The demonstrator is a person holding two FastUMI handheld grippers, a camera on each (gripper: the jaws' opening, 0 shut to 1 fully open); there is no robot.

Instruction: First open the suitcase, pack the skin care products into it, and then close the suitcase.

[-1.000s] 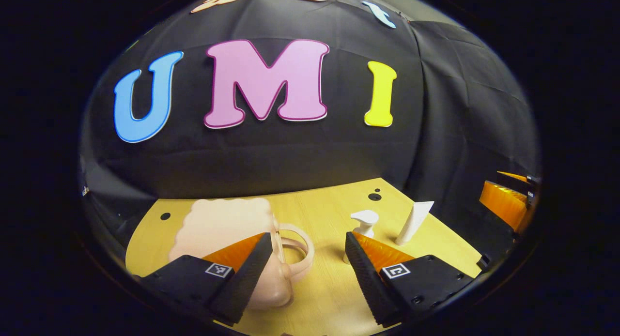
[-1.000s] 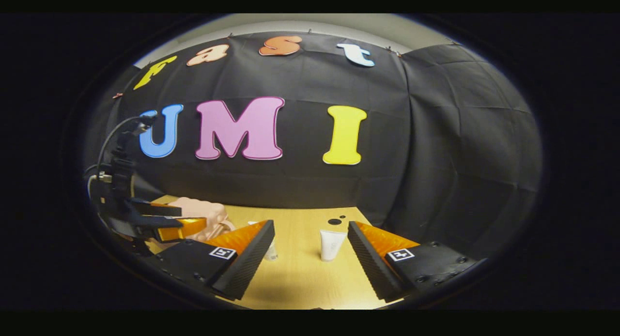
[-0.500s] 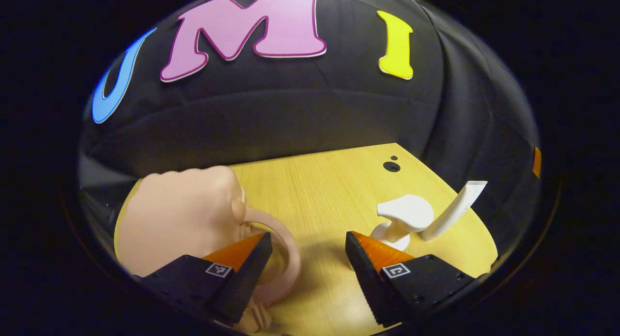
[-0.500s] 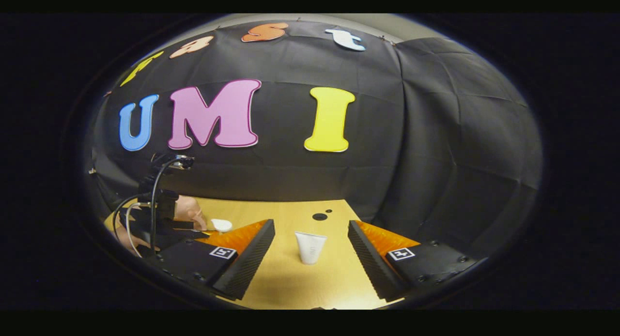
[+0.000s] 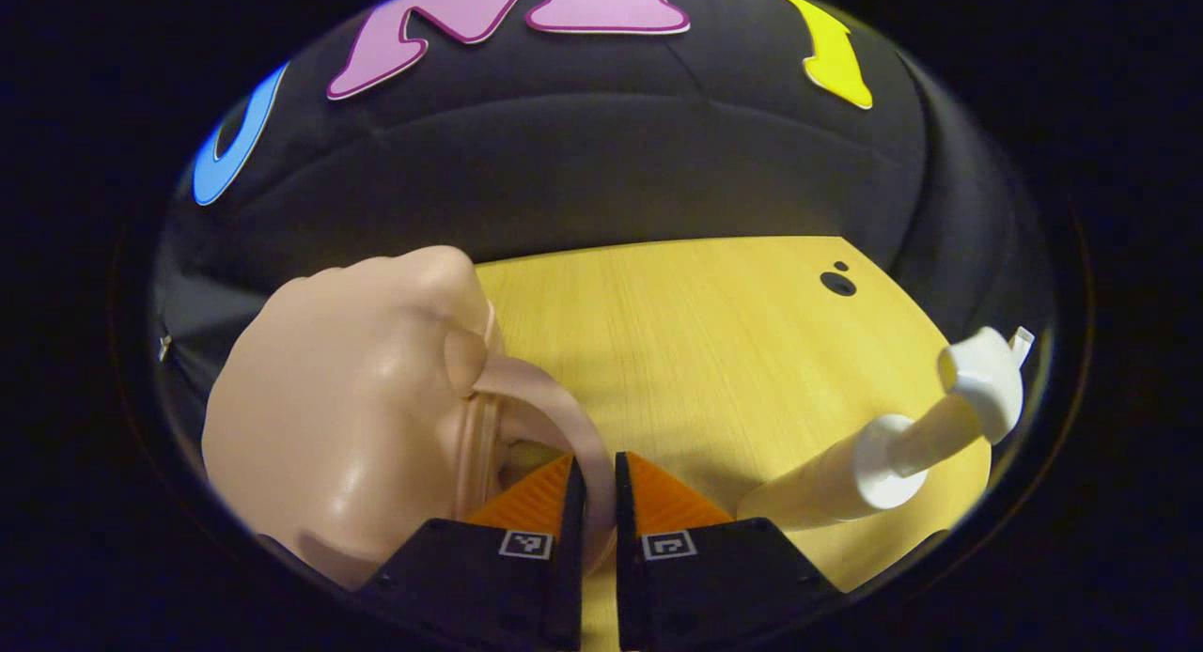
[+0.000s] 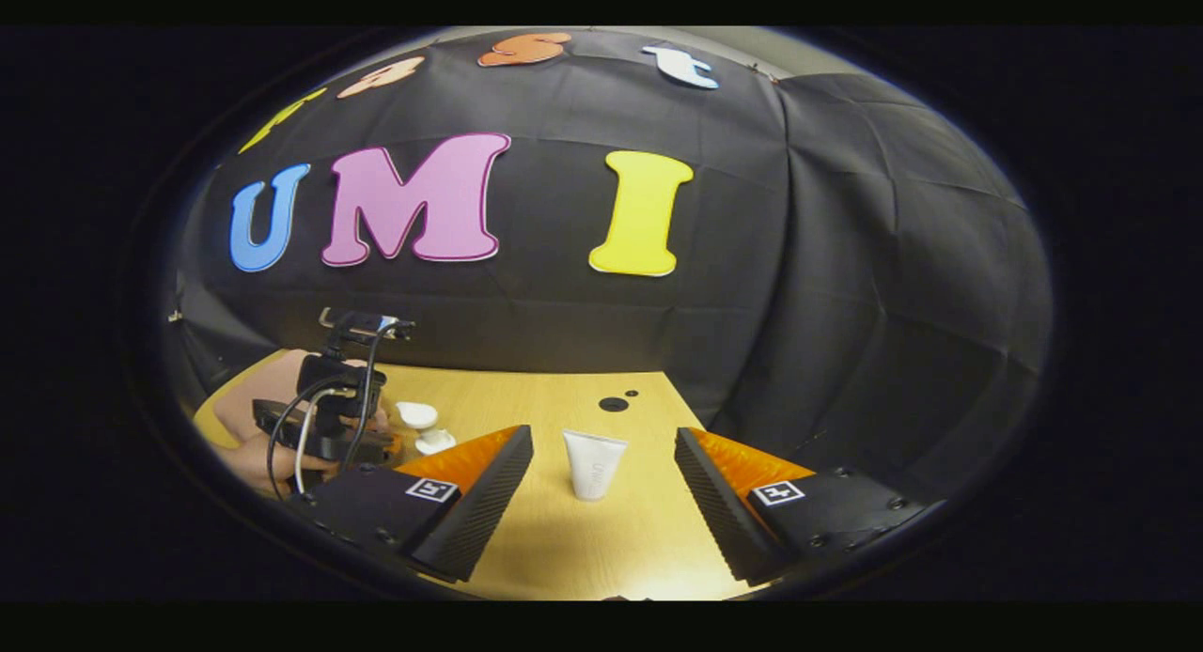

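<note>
A pale pink rounded suitcase [image 5: 348, 417] lies shut on the wooden table [image 5: 695, 323], left of centre in the left gripper view. Its looped handle [image 5: 554, 398] curves down between my left gripper's fingers, and the left gripper [image 5: 595, 457] is shut on that handle. A white pump bottle [image 5: 883, 450] stands just to the right. In the right gripper view, my right gripper [image 6: 601, 431] hangs open over the table. A white tube [image 6: 592, 464] stands cap-down a little beyond its fingertips, untouched. Farther left are the left gripper [image 6: 338, 417], the pump bottle [image 6: 418, 417] and the suitcase [image 6: 258, 398].
A dark round hole [image 6: 613, 404] marks the table near its far edge, by the black cloth wall. Bare wood lies between the suitcase and the tube. The table's right edge runs close behind the right gripper's right finger [image 6: 724, 492].
The left gripper has dropped toward the suitcase and gone from wide open to shut on its handle. The right gripper has stayed open and barely shifted.
</note>
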